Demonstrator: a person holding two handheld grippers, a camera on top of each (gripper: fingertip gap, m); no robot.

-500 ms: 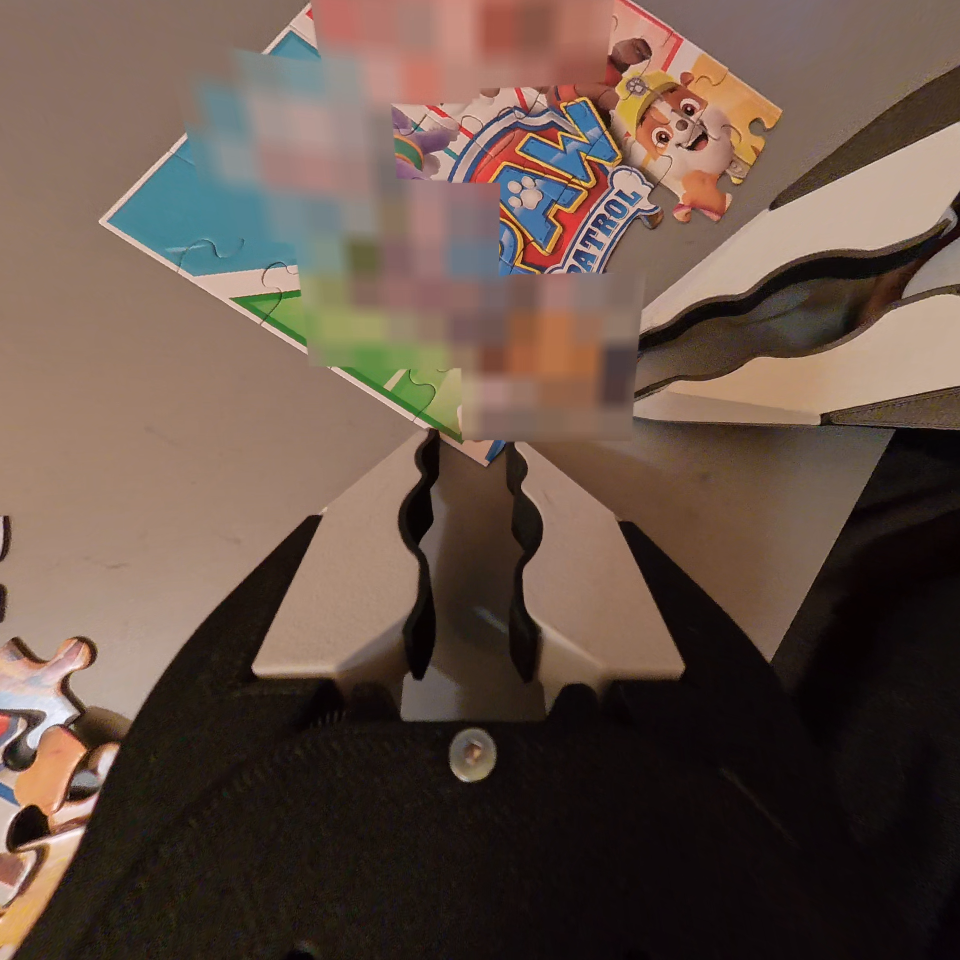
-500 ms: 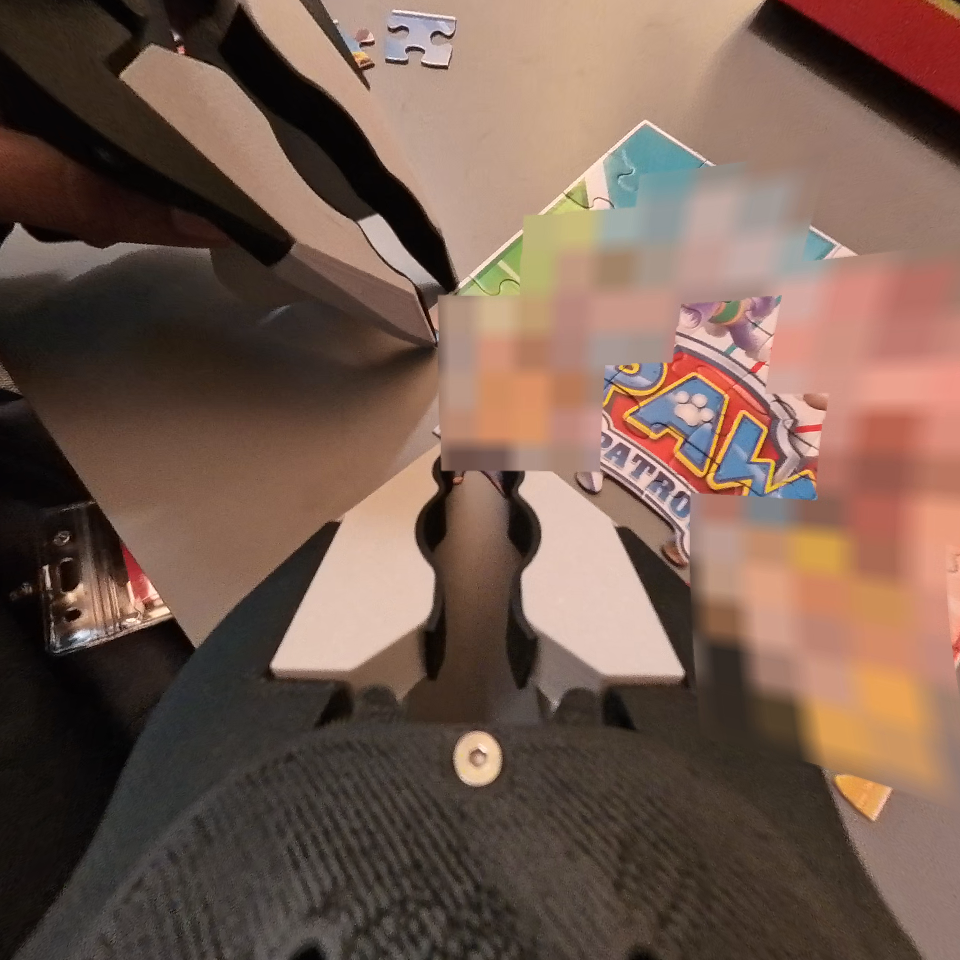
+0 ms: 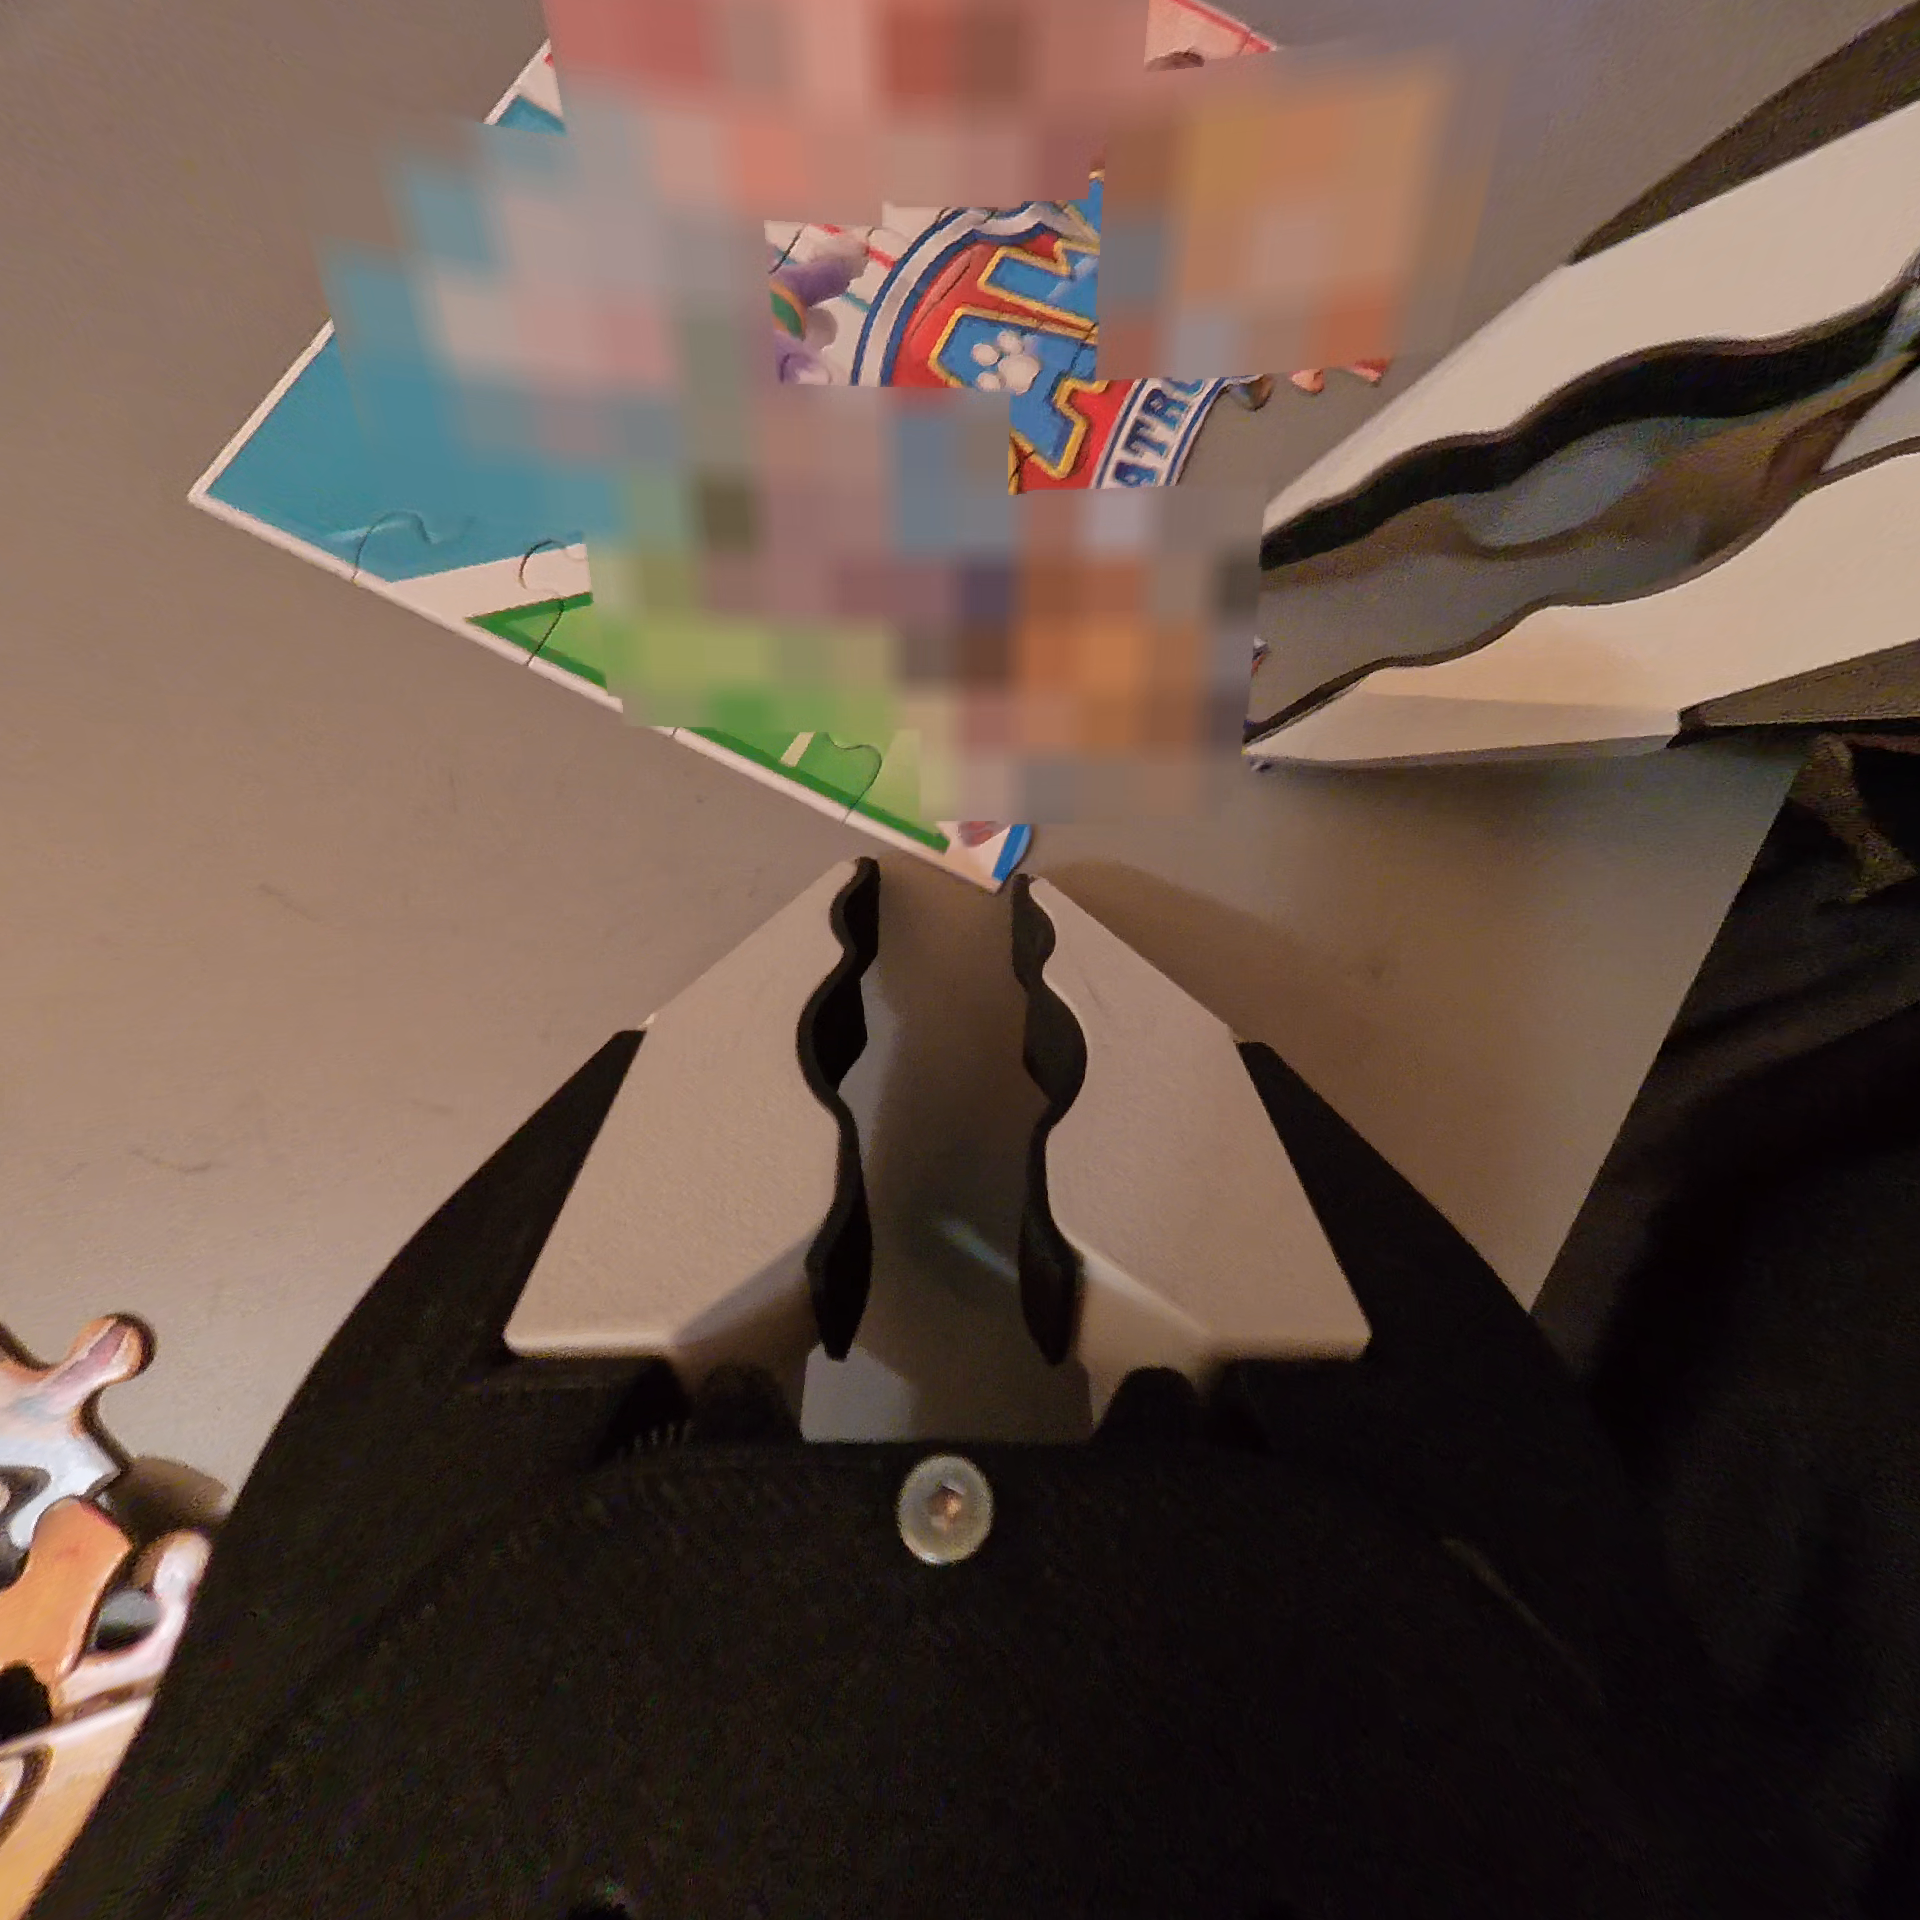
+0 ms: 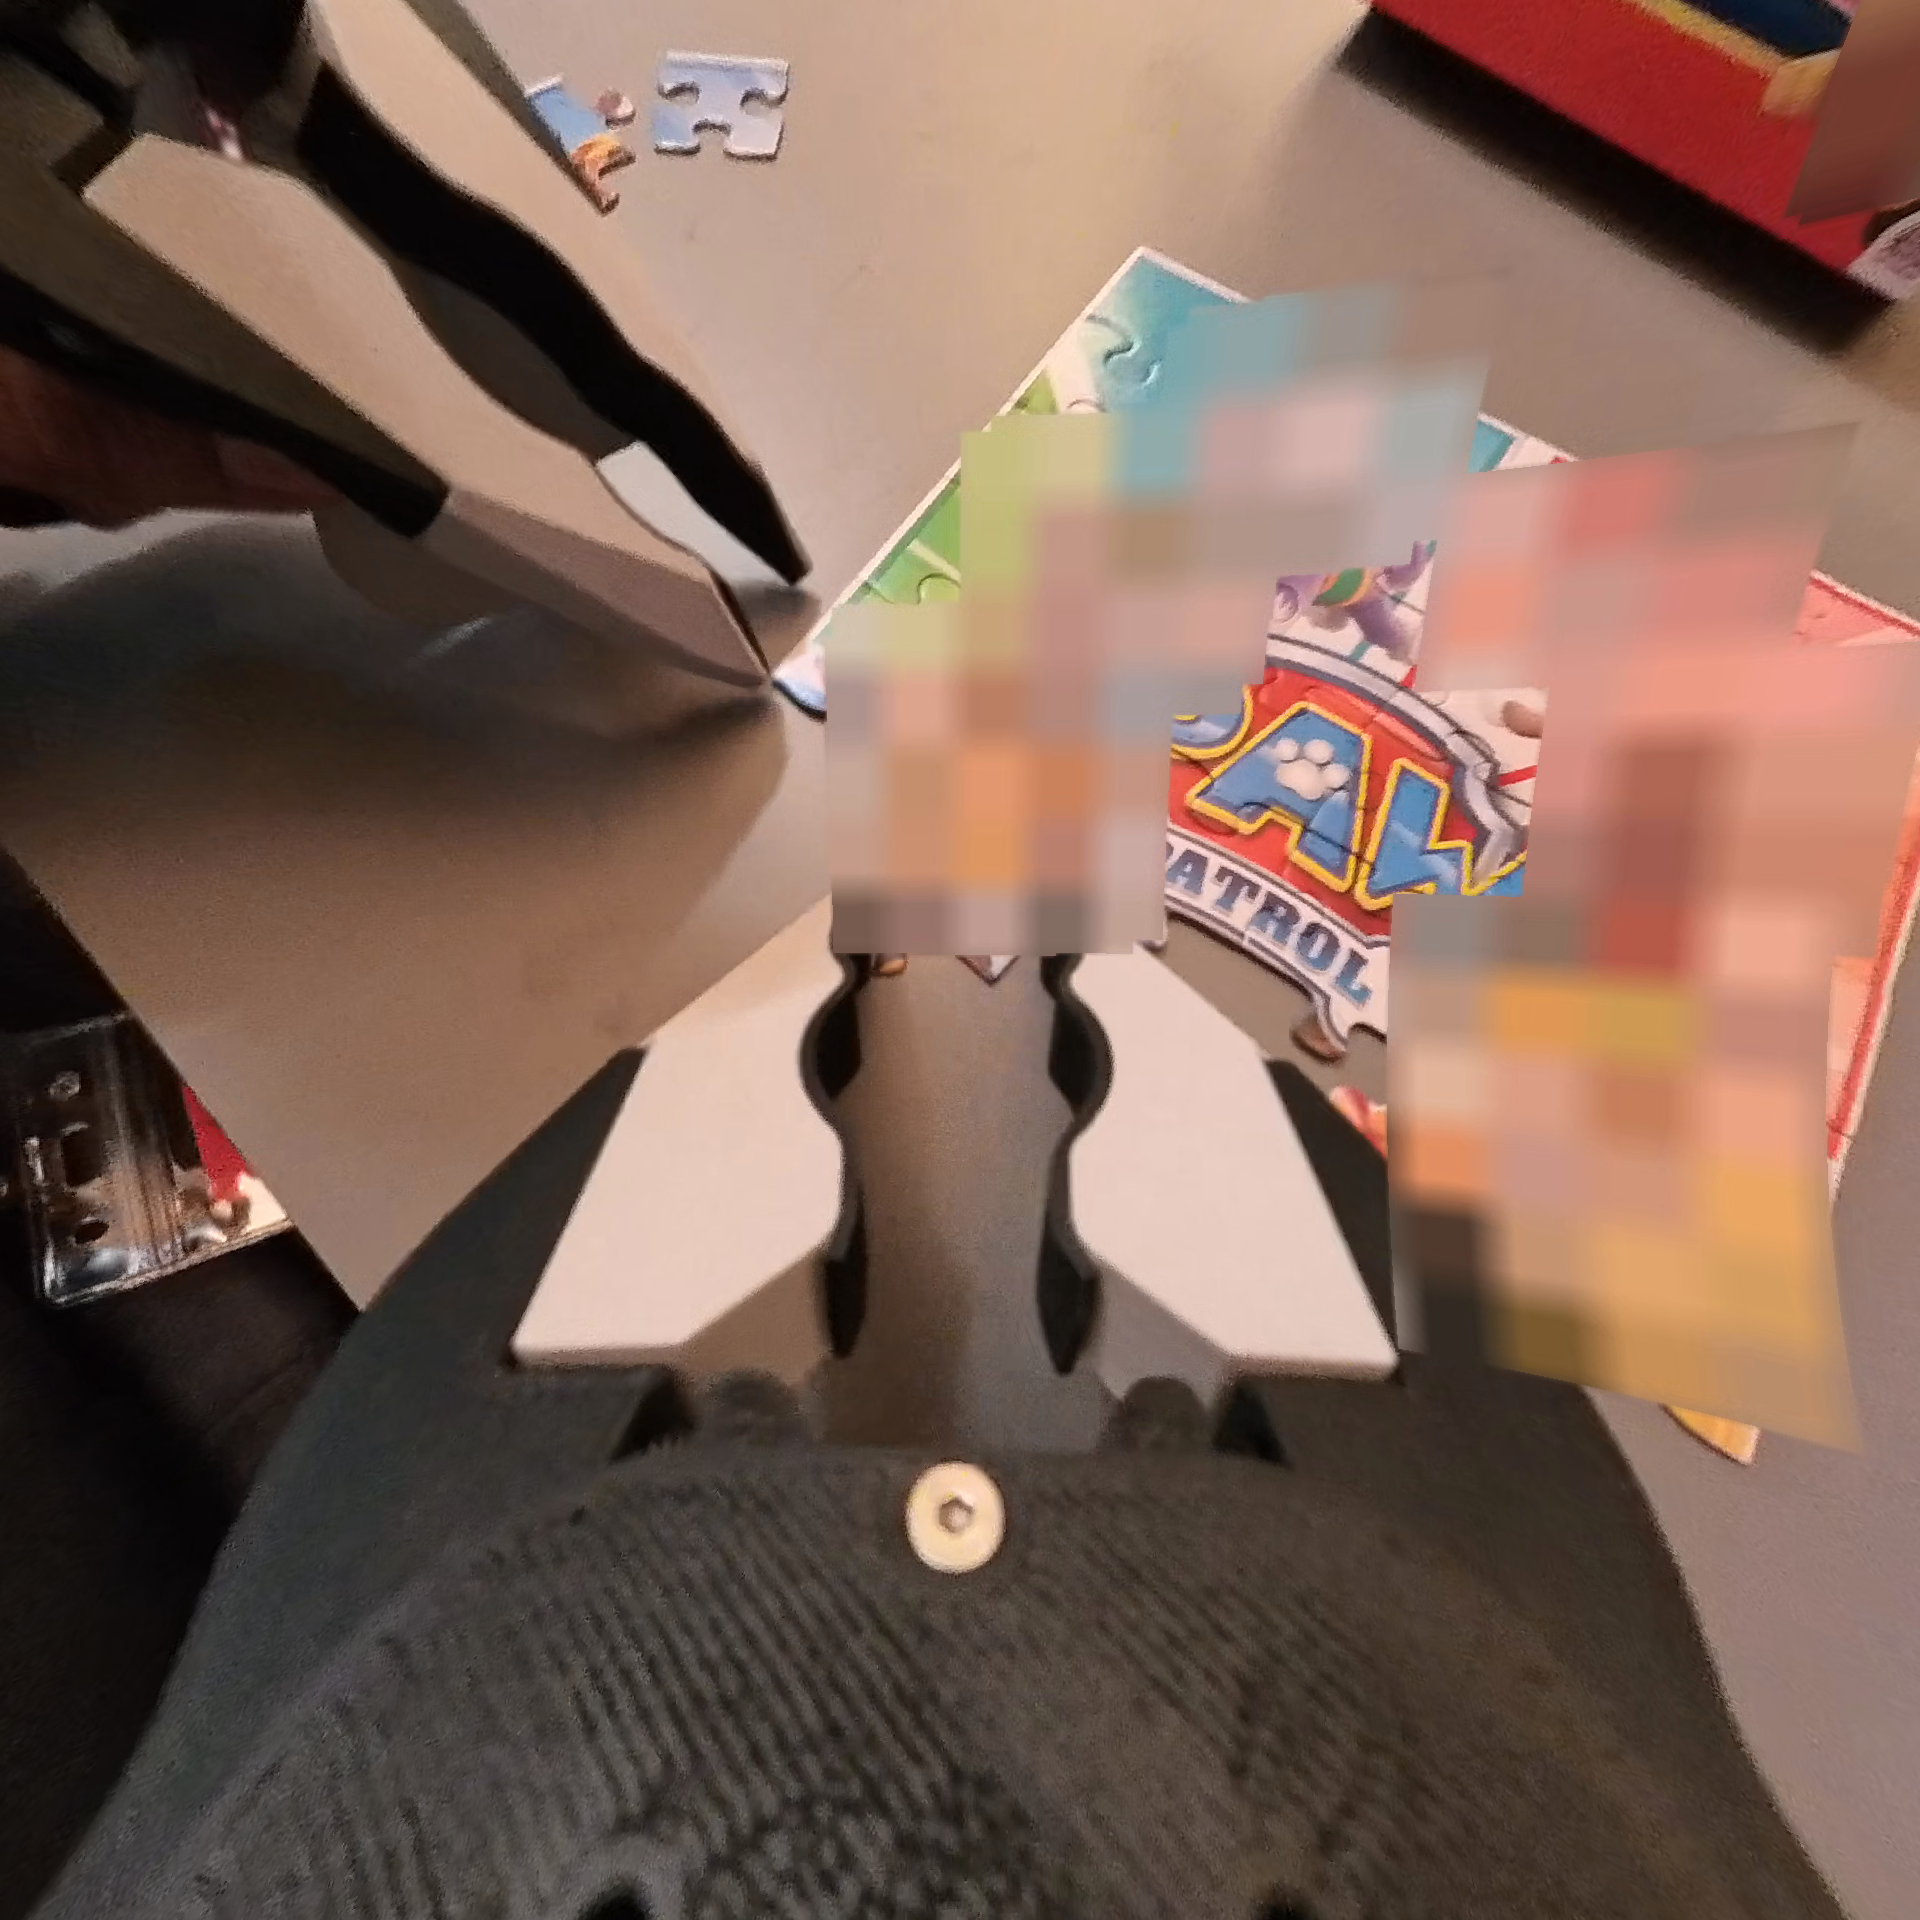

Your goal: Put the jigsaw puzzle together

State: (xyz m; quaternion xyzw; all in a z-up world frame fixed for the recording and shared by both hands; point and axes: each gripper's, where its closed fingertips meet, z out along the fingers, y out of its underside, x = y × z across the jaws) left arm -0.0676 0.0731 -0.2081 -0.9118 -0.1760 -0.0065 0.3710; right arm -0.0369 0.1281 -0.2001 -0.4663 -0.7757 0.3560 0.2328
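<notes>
A partly assembled cartoon jigsaw puzzle (image 3: 312,468) lies flat on a grey table (image 3: 260,935); much of it is hidden by mosaic patches. My left gripper (image 3: 940,878) is open and holds nothing. The puzzle's near corner (image 3: 1003,873) lies right at its right fingertip (image 3: 1023,894). My right gripper (image 4: 953,966) is open, with its tips at the puzzle's near edge (image 4: 1278,966) and only table showing between the fingers. It also shows at the right of the left wrist view (image 3: 1558,540), jaws apart at the puzzle's side. The left gripper shows at upper left in the right wrist view (image 4: 769,623).
Loose puzzle pieces lie at lower left (image 3: 73,1507) and farther back (image 4: 717,104). A red box (image 4: 1610,104) stands at the far right. A metal bracket (image 4: 94,1153) sits at the table's edge on the left. Dark cloth (image 3: 1766,1247) lies past the table edge.
My right gripper's jaws have opened wider at the puzzle's edge. The left gripper has kept its opening and place at the corner.
</notes>
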